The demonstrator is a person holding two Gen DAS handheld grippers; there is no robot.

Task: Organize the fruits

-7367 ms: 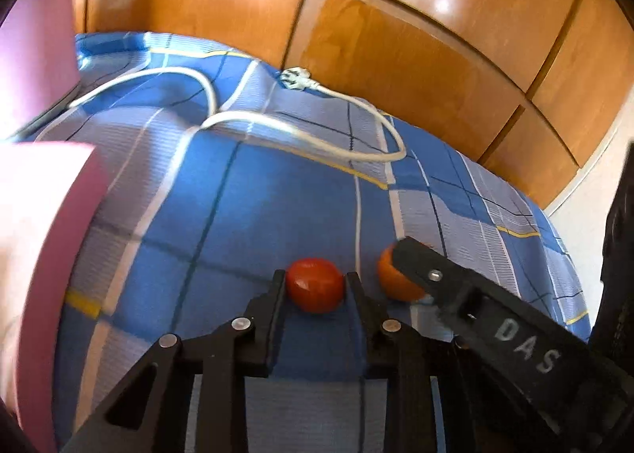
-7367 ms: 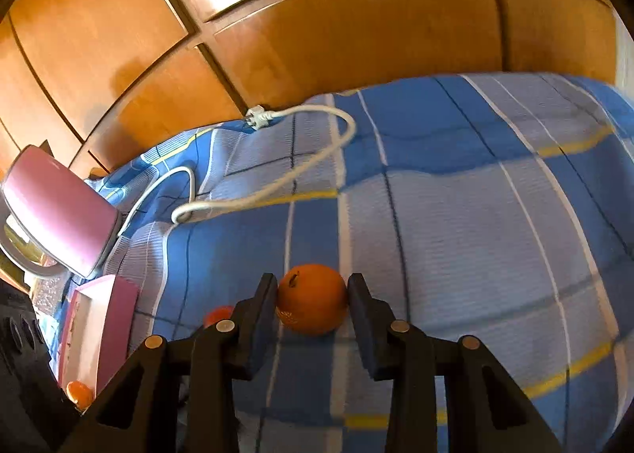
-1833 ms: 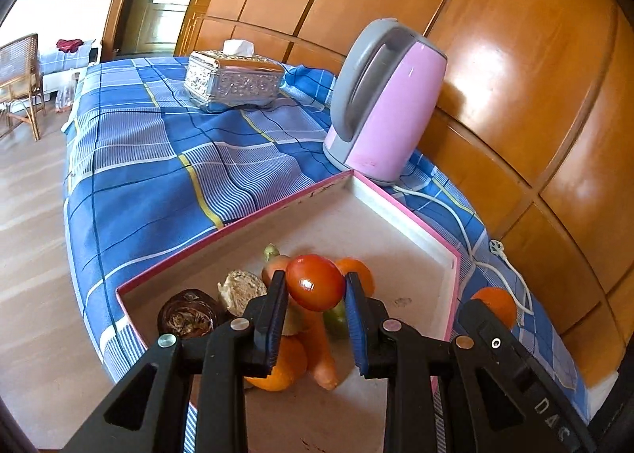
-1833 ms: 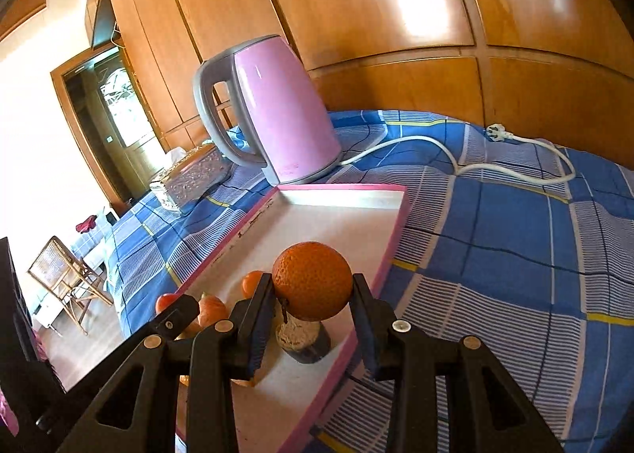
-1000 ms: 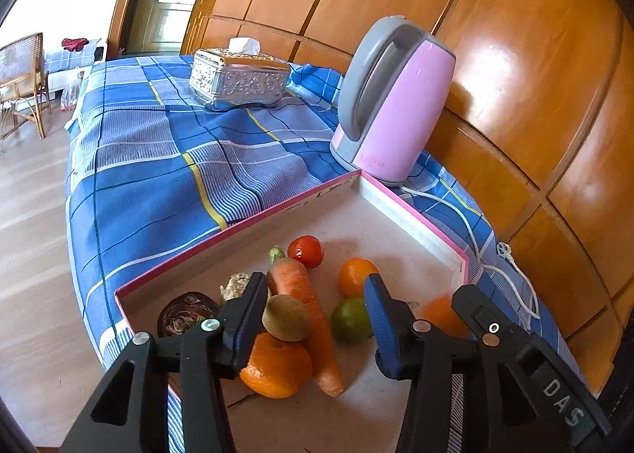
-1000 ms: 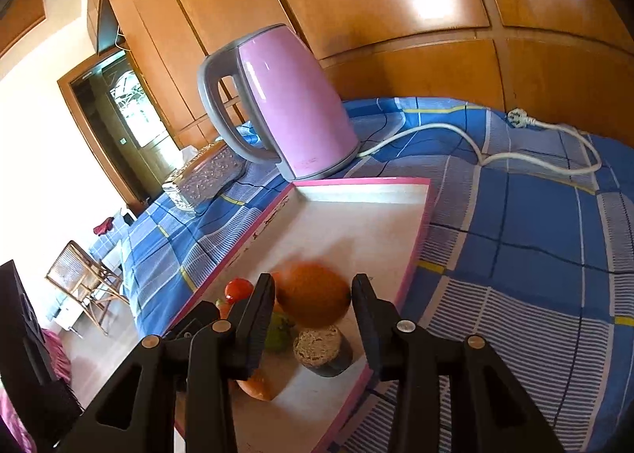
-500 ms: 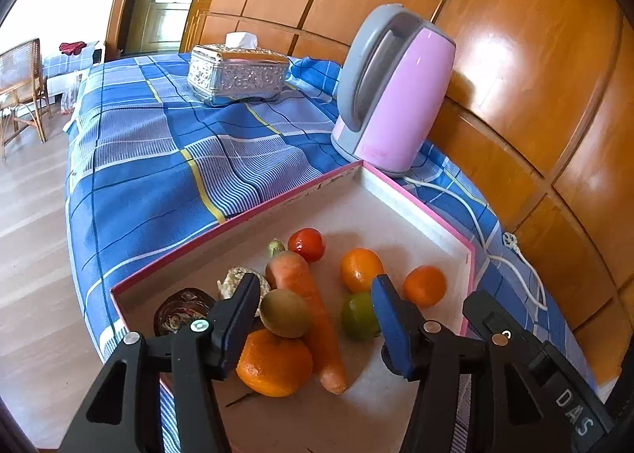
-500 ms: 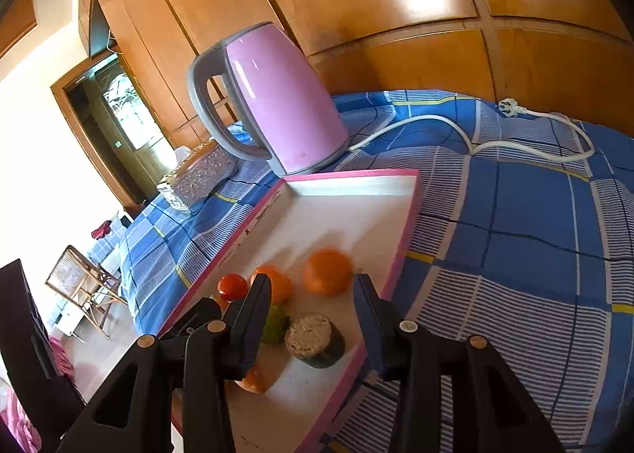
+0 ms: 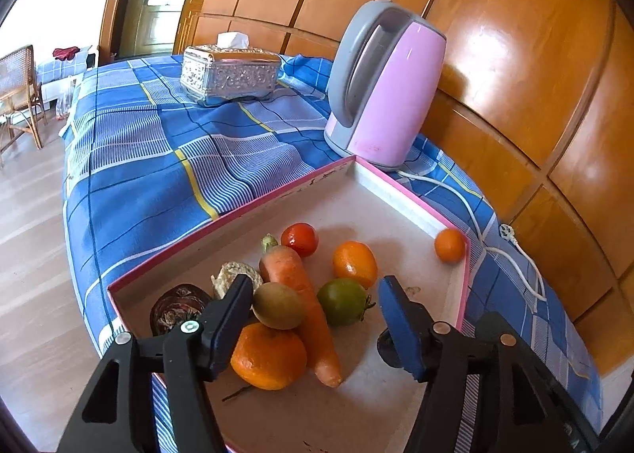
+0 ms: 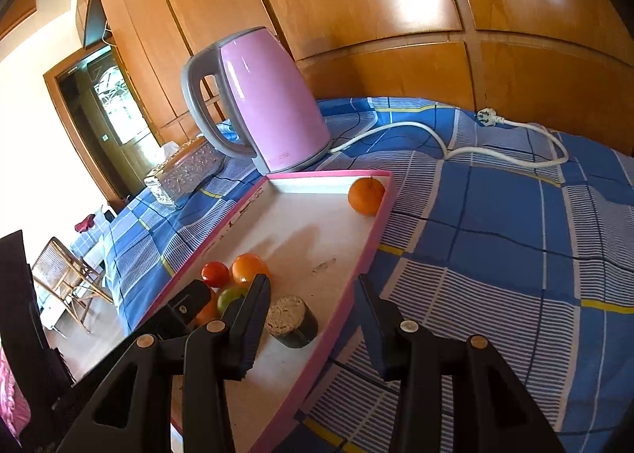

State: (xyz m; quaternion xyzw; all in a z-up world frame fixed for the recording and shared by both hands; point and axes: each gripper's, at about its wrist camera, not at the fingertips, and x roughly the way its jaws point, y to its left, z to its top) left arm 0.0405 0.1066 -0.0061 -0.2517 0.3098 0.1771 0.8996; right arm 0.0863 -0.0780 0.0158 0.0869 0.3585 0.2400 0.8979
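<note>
A pink-rimmed tray (image 9: 245, 211) (image 10: 372, 243) lies on the blue plaid cloth. In it lie a red tomato (image 9: 300, 239) (image 10: 215, 274), a carrot (image 9: 301, 294), a kiwi (image 9: 278, 305), a green tomato (image 9: 343, 301), and oranges (image 9: 354, 263) (image 9: 268, 356). One orange (image 9: 449, 245) (image 10: 366, 195) rests in the tray's far corner. My left gripper (image 9: 317, 326) is open and empty above the near fruits. My right gripper (image 10: 313, 322) is open and empty over the tray's right rim.
A pink kettle (image 9: 382, 84) (image 10: 261, 100) stands behind the tray, its white cord (image 10: 495, 148) trailing right. A silver tissue box (image 9: 230, 74) sits farther back. Dark round cakes (image 9: 178, 308) (image 10: 292, 320) lie in the tray. Wooden panels line the back; the table edge drops left.
Both grippers opened wider after releasing the tomato and orange into the tray. The released orange has rolled to the tray's far corner. Both grippers have drawn back slightly.
</note>
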